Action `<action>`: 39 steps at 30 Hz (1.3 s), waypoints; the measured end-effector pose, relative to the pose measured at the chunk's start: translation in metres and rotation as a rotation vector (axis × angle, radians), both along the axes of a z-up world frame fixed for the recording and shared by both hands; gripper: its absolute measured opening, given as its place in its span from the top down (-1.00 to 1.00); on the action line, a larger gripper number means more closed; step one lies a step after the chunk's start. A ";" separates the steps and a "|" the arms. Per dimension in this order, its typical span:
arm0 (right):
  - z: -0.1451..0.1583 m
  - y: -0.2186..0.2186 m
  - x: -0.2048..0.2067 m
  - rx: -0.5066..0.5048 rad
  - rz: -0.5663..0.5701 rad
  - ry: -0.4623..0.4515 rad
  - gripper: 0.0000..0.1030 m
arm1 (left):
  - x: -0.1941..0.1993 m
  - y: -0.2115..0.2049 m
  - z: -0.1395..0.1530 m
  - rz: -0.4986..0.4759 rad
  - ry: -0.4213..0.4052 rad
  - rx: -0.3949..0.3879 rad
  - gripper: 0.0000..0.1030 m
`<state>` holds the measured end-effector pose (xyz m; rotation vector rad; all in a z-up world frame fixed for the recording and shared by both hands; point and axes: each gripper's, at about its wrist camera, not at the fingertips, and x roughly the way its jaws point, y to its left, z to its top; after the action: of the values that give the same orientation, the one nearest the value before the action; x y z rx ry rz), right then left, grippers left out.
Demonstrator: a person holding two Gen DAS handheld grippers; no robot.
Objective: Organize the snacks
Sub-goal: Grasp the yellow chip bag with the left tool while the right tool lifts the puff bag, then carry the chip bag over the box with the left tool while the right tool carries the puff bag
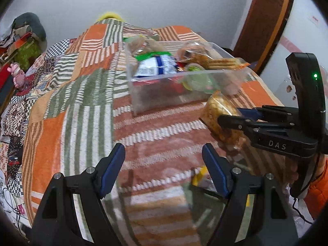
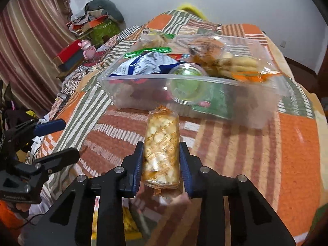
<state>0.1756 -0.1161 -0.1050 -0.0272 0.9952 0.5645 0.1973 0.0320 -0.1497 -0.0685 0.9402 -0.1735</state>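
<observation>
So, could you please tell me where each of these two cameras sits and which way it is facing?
Left wrist: on the left gripper, open and empty, facing across the quilted bed to the clear bin; the right gripper shows at right.
Right wrist: on the right gripper, shut on the snack packet, facing the same bin; the left gripper shows at left.
Shared: bin, bed, packet, pink toy.

A clear plastic bin (image 2: 143,86) sits on the patchwork bedspread, heaped with snacks: a blue-and-white foil bag (image 2: 143,64) at its left end, a green-lidded cup (image 2: 187,82) against the near wall, and wrapped biscuits (image 2: 237,65) toward the right, overhanging the rim. Just in front of the bin — not touching it — a clear packet of pale puffed bites (image 2: 162,149) is held lengthwise above the bedspread.
</observation>
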 end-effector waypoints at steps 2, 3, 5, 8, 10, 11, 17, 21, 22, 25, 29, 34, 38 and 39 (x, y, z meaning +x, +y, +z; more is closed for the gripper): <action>0.003 -0.009 -0.005 0.003 -0.013 -0.003 0.41 | -0.004 -0.008 0.000 -0.016 0.006 -0.004 -0.52; 0.006 -0.016 -0.011 0.001 -0.021 -0.009 0.42 | -0.006 -0.012 0.000 -0.024 0.010 -0.008 -0.53; 0.010 -0.026 -0.019 -0.003 -0.032 -0.020 0.42 | -0.010 -0.021 -0.001 -0.036 0.017 -0.014 -0.57; 0.014 -0.042 -0.032 -0.009 -0.047 -0.031 0.42 | -0.015 -0.033 -0.005 -0.053 0.034 -0.024 -0.59; 0.015 -0.050 -0.039 -0.013 -0.052 -0.032 0.42 | -0.016 -0.042 -0.010 -0.063 0.047 -0.020 -0.59; 0.015 -0.054 -0.043 -0.016 -0.055 -0.033 0.42 | -0.017 -0.046 -0.013 -0.070 0.053 -0.012 -0.59; 0.013 -0.062 -0.055 -0.016 -0.056 -0.027 0.41 | -0.017 -0.053 -0.032 -0.064 0.095 -0.030 -0.57; 0.011 -0.057 -0.059 -0.031 -0.055 -0.041 0.39 | -0.014 -0.053 -0.038 -0.065 0.112 -0.080 -0.33; 0.010 -0.056 -0.059 -0.035 -0.054 -0.045 0.38 | -0.013 -0.054 -0.039 -0.066 0.117 -0.092 -0.25; 0.008 -0.050 -0.061 -0.051 -0.050 -0.055 0.36 | -0.013 -0.054 -0.039 -0.065 0.112 -0.105 -0.13; 0.006 -0.045 -0.061 -0.078 -0.043 -0.065 0.36 | -0.013 -0.050 -0.038 -0.049 0.103 -0.126 0.02; 0.005 -0.043 -0.059 -0.083 -0.041 -0.062 0.36 | -0.012 -0.042 -0.029 -0.028 0.086 -0.161 0.34; 0.008 -0.044 -0.058 -0.082 -0.056 -0.073 0.41 | -0.011 -0.038 -0.018 -0.022 0.062 -0.151 0.48; 0.009 -0.045 -0.057 -0.077 -0.061 -0.074 0.41 | -0.012 -0.039 -0.015 -0.025 0.052 -0.141 0.50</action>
<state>0.1183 -0.1612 -0.0957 -0.0853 0.9427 0.4663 0.1858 -0.0067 -0.1650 -0.1918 0.9803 -0.2622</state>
